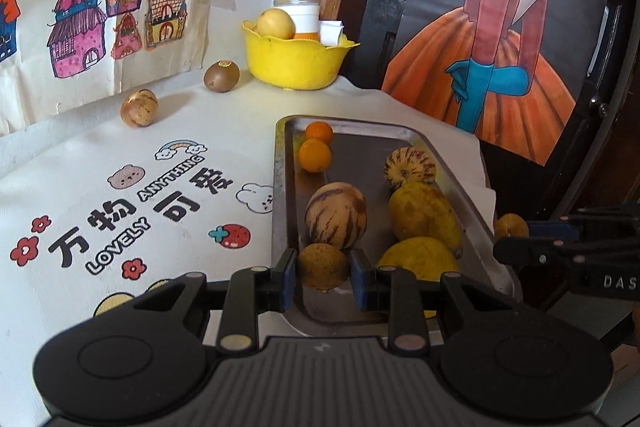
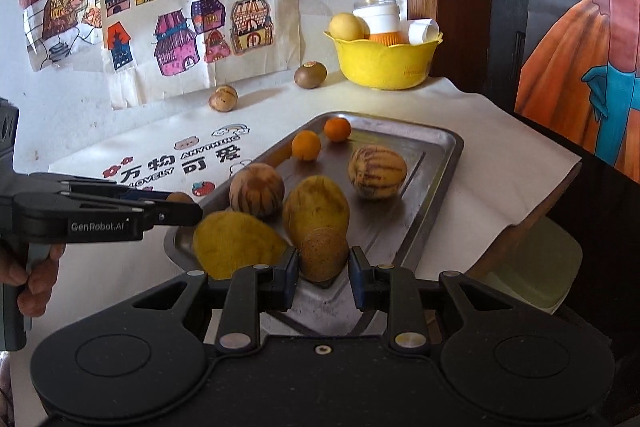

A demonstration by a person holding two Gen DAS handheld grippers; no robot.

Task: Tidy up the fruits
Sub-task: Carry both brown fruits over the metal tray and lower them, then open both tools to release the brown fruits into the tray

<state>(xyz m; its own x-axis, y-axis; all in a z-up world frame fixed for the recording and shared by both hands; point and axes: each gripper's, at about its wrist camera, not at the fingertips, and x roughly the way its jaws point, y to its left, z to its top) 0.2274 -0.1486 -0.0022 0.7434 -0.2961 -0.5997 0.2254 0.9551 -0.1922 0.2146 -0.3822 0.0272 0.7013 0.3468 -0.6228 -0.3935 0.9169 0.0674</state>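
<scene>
Gripping a brown round fruit (image 1: 323, 265) | left gripper (image 1: 323, 277), marked "GenRobot.AI" | right gripper (image 2: 323, 277) clenched on another brown fruit (image 2: 323, 254) | steel tray (image 2: 432, 143) | cloth (image 1: 120, 187) reads "LOVELY ANYTHING"

Note colours on your bench:
- tray (image 2: 436, 143): bare silver metal.
- two small oranges (image 2: 306, 145): bright orange.
- striped melons (image 2: 377, 171): cream-yellow, purple-brown streaks.
- mangoes (image 2: 316, 209): dull yellow, brown speckling.
- round fruit (image 2: 323, 254) at your right pads: brown-tan, mottled.
- bowl (image 2: 384, 65): solid yellow.
- kiwi (image 2: 310, 75): brown-green.
- tablecloth (image 1: 120, 195): white, black lettering, red flowers, strawberry print.
- gripper pads (image 1: 289, 279): blue on black frame.
</scene>
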